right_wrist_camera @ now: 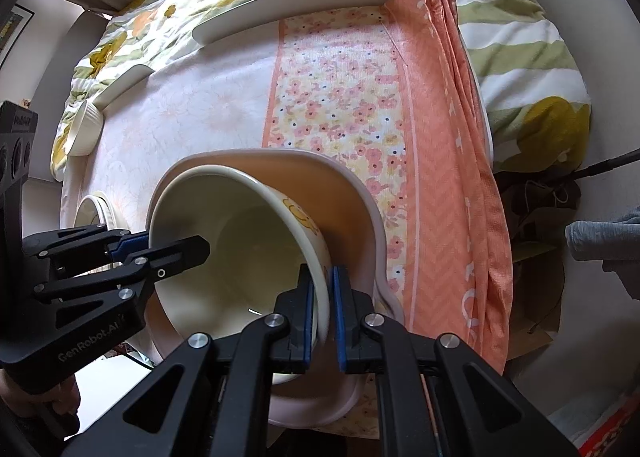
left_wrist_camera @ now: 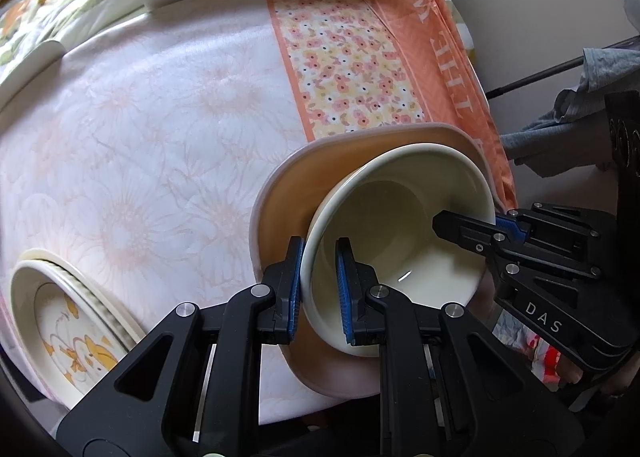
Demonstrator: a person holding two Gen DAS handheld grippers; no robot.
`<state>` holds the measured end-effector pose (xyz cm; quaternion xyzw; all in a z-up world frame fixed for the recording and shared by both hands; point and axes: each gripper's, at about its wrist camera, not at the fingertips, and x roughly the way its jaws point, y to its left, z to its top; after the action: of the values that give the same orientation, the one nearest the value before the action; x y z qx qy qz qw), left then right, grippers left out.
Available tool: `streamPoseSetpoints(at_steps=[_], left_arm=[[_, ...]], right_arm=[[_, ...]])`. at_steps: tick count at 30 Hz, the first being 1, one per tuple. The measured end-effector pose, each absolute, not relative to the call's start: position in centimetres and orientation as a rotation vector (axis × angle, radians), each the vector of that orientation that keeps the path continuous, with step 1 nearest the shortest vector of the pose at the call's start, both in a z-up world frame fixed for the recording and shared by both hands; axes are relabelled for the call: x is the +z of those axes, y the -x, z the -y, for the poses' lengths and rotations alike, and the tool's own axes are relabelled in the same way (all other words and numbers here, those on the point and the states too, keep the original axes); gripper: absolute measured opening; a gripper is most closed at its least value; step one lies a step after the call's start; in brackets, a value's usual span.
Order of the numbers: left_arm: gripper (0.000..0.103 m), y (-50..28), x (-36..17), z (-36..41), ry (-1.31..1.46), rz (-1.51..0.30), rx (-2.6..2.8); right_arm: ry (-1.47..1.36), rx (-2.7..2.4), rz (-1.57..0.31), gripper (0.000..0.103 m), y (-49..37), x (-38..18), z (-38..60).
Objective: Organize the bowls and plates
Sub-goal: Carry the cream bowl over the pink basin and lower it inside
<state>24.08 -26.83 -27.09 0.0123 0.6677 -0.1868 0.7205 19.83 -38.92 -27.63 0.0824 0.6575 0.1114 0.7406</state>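
Floral cloth (left_wrist_camera: 140, 177) | both grippers (left_wrist_camera: 318, 289) (right_wrist_camera: 323, 307) clamp bowl (left_wrist_camera: 400, 241) rim over pink plate (left_wrist_camera: 280, 193) | bowl mouth faces up | only right view shows its yellow print

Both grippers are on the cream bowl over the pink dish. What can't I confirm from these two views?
- Whether the cream bowl rests on the pink dish: its wall hides the contact, both views.
- Patterned plate stack: cut off by the left gripper, left view.
- Ribbed bowl: small, far, right view.
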Motion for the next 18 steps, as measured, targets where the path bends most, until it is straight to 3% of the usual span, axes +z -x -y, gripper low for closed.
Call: streamPoseSetpoints(at_steps=[18], left_arm=[[0.014,-24.39,-26.76,27.13,-0.092,-1.485,-0.392]], right_arm=[[-0.138,0.253,-1.486,0.009,-20.52,-28.17,37.9]])
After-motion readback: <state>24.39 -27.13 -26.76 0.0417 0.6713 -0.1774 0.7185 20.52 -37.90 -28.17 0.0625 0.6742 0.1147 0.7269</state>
